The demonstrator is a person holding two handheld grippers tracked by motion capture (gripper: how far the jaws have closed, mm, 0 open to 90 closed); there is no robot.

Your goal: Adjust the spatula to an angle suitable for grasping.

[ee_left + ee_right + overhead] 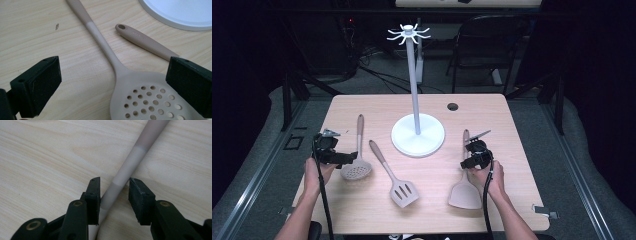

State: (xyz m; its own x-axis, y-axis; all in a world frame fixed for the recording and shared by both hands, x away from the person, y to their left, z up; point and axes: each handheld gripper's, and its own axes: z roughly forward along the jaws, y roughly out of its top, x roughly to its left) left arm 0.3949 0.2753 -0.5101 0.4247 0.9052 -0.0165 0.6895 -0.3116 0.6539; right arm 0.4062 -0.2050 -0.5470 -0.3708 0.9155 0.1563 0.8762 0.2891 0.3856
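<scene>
At lower right, the solid turner's (465, 186) handle is straddled by the right gripper (113, 185), jaws loose, unclamped. At lower left, the left gripper (112, 75) is held wide apart above the skimmer (140, 100).

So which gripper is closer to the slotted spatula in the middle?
Left. The left gripper sits just beyond the skimmer beside the slotted spatula; the right gripper straddles the solid spatula, farther off.

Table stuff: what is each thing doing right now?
Right gripper: jaws around the solid turner's handle, not clamped.
Left gripper: open, over the skimmer.
Solid turner: lying flat.
Skimmer: lying flat.
Slotted turner: lying flat, untouched.
Rack: upright, hooks bare.
</scene>
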